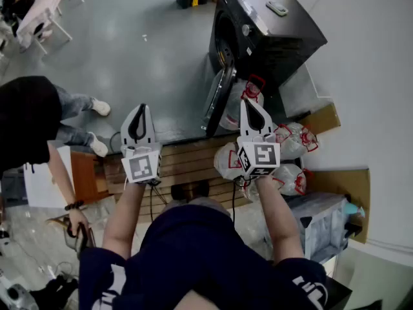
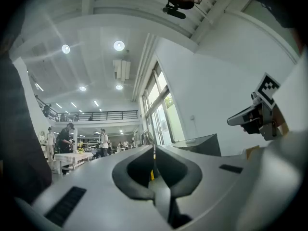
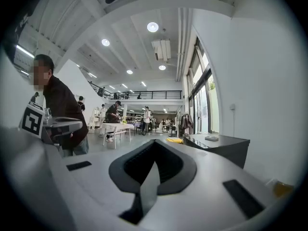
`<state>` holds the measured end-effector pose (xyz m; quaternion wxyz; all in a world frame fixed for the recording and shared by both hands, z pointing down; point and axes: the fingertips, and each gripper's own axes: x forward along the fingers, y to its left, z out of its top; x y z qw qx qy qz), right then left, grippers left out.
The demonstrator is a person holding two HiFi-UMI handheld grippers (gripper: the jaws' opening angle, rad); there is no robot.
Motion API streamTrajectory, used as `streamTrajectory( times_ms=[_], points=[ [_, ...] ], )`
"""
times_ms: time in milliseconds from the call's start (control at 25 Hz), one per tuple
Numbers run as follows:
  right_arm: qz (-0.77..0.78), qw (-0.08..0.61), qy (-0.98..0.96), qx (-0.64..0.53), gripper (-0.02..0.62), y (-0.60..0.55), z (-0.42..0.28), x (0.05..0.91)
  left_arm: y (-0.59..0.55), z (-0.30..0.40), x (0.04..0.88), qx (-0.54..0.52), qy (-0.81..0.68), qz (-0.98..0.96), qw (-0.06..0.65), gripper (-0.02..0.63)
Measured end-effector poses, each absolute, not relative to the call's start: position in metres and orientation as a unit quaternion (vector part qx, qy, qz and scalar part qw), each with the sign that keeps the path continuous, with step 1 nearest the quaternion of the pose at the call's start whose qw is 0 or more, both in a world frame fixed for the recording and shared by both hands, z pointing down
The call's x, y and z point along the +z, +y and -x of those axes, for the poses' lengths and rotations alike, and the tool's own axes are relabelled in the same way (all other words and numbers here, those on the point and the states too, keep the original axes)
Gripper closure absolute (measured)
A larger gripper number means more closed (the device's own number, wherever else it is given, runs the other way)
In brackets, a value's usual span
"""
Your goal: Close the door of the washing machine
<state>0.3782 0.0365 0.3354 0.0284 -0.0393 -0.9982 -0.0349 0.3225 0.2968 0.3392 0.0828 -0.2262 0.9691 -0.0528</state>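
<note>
Left gripper view: how are the jaws seen?

Pressed together, nothing pinched, on the left gripper (image 2: 154,147). The same is shown for the right gripper (image 3: 155,142).

And the washer (image 1: 290,37)?

It is seen ahead on the floor, its door (image 1: 216,105) left open, apart from both grippers; white bags (image 1: 293,139) are piled beside it.

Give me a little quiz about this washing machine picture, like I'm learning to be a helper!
1. True or false: the door of the washing machine stands open.
2. What lies by the door? A) tied bags B) a ladder C) a bicycle
3. Fill in: the left gripper and the right gripper both have jaws that are ___.
Key: 1 true; 2 A; 3 shut.
</note>
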Motion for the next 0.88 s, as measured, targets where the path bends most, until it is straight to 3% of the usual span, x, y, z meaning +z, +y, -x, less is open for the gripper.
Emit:
streamTrajectory(
  times_ms=[880],
  points=[
    [0.037, 0.025, -0.998, -0.045, 0.577, 0.037, -0.382, 0.347, 0.295, -0.322, 0.348, -0.050, 0.966, 0.239, 0.081, 0.575]
  ],
)
